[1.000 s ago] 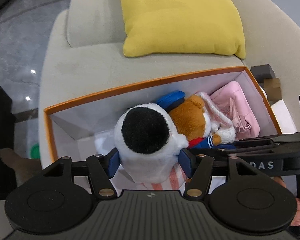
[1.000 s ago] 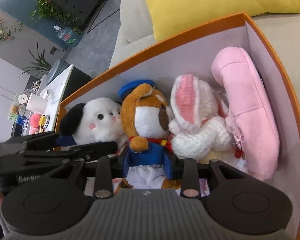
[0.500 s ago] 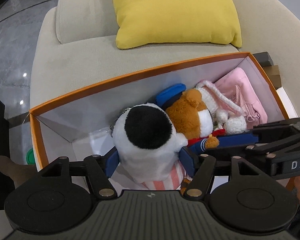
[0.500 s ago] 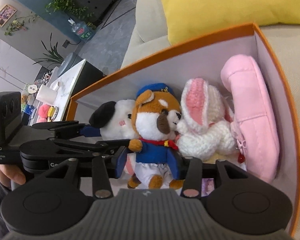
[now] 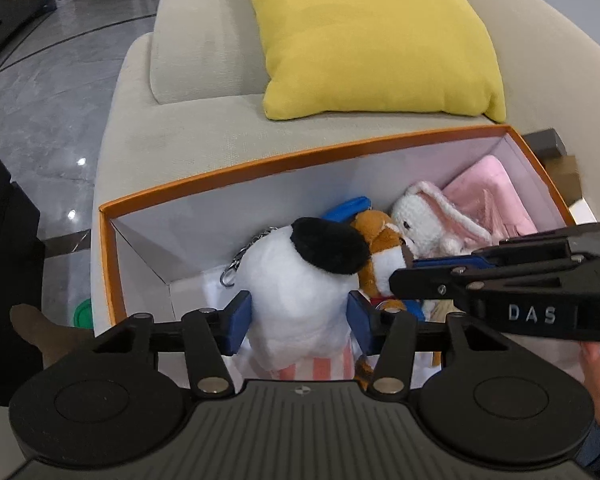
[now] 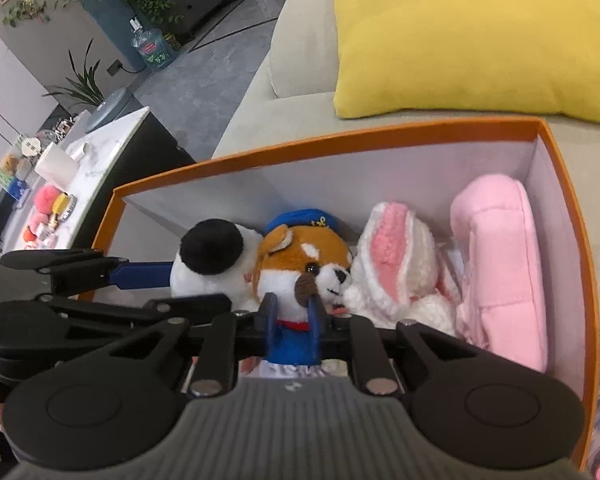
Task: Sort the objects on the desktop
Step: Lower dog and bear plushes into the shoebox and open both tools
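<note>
An orange box (image 5: 228, 168) with a white inside stands on a beige sofa; it also shows in the right wrist view (image 6: 320, 142). My left gripper (image 5: 300, 318) is shut on a white plush dog with a black ear (image 5: 300, 280), held at the box's left half. My right gripper (image 6: 293, 322) is shut on a brown plush dog in a blue sailor suit (image 6: 300, 256), beside the white one. A white bunny with pink ears (image 6: 396, 268) and a pink pouch (image 6: 500, 256) lie to the right inside the box.
A yellow cushion (image 5: 372, 40) leans on the sofa back behind the box. A white marble table (image 6: 80, 176) with small items stands to the left. Small boxes (image 5: 560, 160) sit beyond the box's right end.
Both grippers have pulled back and risen a little with their toys. The right gripper's fingers have closed tighter on the sailor dog, which now tips forward.
</note>
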Available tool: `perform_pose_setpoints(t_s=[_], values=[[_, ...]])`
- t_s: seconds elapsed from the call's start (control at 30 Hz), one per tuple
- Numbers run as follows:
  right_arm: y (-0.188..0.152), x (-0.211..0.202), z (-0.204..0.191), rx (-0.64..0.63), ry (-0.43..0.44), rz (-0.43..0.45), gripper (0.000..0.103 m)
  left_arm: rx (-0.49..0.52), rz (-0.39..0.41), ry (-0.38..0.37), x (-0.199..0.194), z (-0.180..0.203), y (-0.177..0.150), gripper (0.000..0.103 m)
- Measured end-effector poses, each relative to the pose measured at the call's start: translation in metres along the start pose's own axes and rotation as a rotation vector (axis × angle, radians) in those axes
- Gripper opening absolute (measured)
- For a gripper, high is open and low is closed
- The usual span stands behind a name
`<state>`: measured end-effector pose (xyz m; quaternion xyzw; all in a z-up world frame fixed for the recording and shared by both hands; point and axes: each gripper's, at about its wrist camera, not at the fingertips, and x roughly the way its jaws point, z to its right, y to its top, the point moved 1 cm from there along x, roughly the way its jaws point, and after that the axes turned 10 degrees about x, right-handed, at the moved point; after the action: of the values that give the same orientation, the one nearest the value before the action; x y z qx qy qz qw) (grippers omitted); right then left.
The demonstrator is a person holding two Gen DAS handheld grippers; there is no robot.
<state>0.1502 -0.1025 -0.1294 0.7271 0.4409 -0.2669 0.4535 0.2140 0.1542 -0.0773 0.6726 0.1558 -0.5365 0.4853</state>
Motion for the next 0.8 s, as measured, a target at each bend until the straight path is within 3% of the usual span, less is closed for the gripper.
perform_pose_setpoints(t_s=[0.43, 0.6, 0.8], values=[[0.0, 0.006, -0.002, -0.025, -0.021, 0.005, 0.015, -0.057, 0.001, 0.033, 0.012, 0.004, 0.004, 0.058], [-0.003, -0.011, 0.004, -0.008, 0.027, 0.015, 0.02, -0.065, 0.008, 0.039, 0.009, 0.003, 0.001, 0.065], [-0.004, -0.04, 0.003, -0.044, 0.084, 0.056, 0.02, -0.063, -0.003, 0.083, 0.007, 0.008, 0.003, 0.066]])
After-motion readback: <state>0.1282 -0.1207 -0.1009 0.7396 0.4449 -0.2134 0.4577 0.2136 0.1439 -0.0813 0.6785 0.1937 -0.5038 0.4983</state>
